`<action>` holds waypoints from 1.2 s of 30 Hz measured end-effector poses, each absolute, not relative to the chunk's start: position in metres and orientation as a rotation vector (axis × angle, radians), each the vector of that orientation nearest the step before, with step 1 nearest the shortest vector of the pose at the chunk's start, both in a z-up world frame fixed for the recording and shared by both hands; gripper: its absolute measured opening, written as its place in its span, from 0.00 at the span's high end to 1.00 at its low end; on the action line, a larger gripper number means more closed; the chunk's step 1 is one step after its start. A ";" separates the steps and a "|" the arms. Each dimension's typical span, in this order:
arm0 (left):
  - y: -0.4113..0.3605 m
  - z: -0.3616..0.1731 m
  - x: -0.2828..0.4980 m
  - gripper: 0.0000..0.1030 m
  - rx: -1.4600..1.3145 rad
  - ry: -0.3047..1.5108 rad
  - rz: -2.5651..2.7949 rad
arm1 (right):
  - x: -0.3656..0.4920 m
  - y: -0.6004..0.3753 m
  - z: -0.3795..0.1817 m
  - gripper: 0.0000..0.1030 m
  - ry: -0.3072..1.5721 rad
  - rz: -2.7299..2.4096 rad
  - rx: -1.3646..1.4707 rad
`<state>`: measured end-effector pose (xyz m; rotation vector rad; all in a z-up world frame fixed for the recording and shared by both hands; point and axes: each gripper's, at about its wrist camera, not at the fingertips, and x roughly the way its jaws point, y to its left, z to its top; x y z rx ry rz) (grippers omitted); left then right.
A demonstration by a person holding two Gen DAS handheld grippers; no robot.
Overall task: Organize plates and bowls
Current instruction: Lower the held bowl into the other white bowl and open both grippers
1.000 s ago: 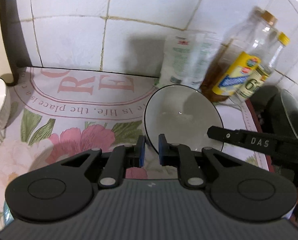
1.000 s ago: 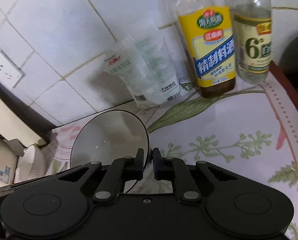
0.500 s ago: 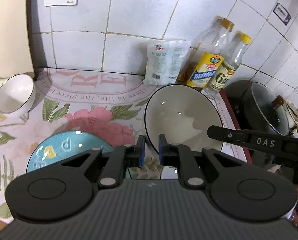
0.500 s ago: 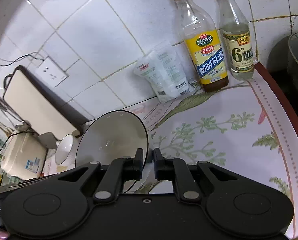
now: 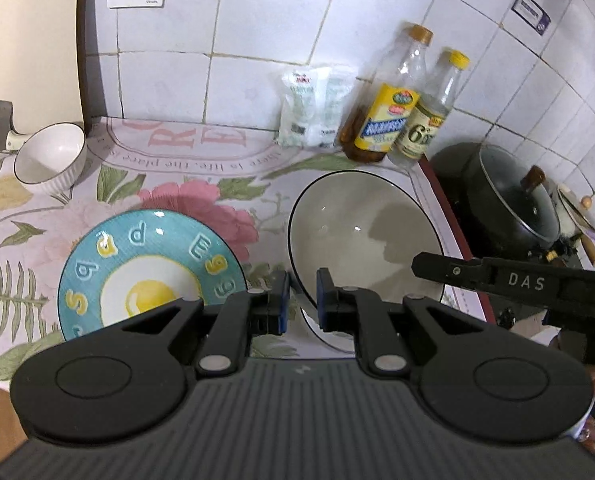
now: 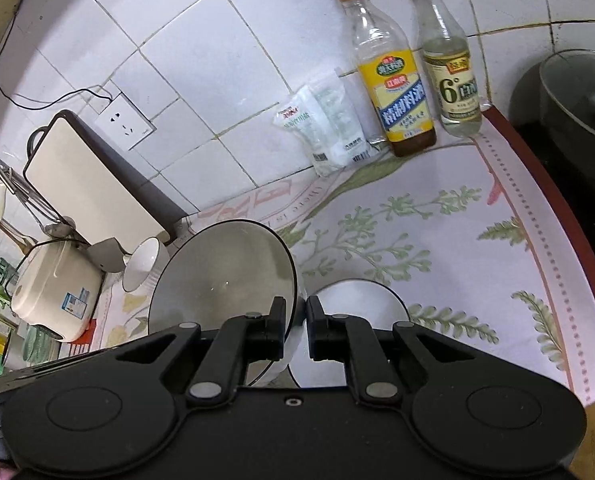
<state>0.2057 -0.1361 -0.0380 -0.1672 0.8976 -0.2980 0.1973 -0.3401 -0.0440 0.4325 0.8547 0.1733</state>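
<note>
From the left wrist, the left gripper (image 5: pixel 300 296) clamps the near rim of a large glossy white bowl with a thin black rim (image 5: pixel 361 232), lifted over the flowered worktop cloth (image 5: pixel 185 152) beside a teal plate with raised letters and a fried-egg picture (image 5: pixel 145 264); the right gripper's arm reads "DAS". From the right wrist, the right gripper (image 6: pixel 296 320) pinches the same bowl's opposite rim, above a white black-rimmed dish (image 6: pixel 361 300), while a clear bottle labelled "6°" (image 6: pixel 449 68) stands at the worktop's back edge.

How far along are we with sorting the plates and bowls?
Done: nothing looks stacked yet. The small ribbed bowl sits alone at the back and the teal egg plate lies on the cloth.

In hand: both the left gripper and right gripper are shut on opposite rims of the large black-rimmed bowl, which is off the counter.

Left: setting it down, perhaps on the white dish below, then grouping the rest.
</note>
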 end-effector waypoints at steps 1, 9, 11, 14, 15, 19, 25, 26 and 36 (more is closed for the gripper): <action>-0.138 -0.039 0.203 0.89 -0.161 0.896 -0.299 | 0.193 -0.341 -0.045 0.86 0.855 0.170 0.432; -0.158 -0.052 0.193 0.89 -0.139 0.899 -0.316 | 0.168 -0.349 -0.060 0.86 0.845 0.101 0.428; -0.163 -0.059 0.193 0.89 -0.130 0.902 -0.313 | 0.166 -0.351 -0.065 0.86 0.839 0.089 0.419; -0.168 -0.069 0.196 0.89 -0.132 0.905 -0.314 | 0.166 -0.355 -0.074 0.86 0.832 0.079 0.407; -0.170 -0.072 0.198 0.89 -0.134 0.907 -0.313 | 0.167 -0.355 -0.077 0.86 0.830 0.076 0.395; -0.174 -0.085 0.206 0.89 -0.139 0.913 -0.308 | 0.172 -0.351 -0.086 0.86 0.818 0.067 0.316; -0.177 -0.100 0.215 0.89 -0.137 0.943 -0.290 | 0.180 -0.340 -0.097 0.86 0.801 0.075 0.159; -0.178 -0.102 0.216 0.89 -0.134 0.947 -0.287 | 0.181 -0.338 -0.098 0.86 0.798 0.076 0.136; -0.186 -0.108 0.224 0.89 -0.090 0.981 -0.284 | 0.188 -0.327 -0.108 0.86 0.791 0.077 -0.007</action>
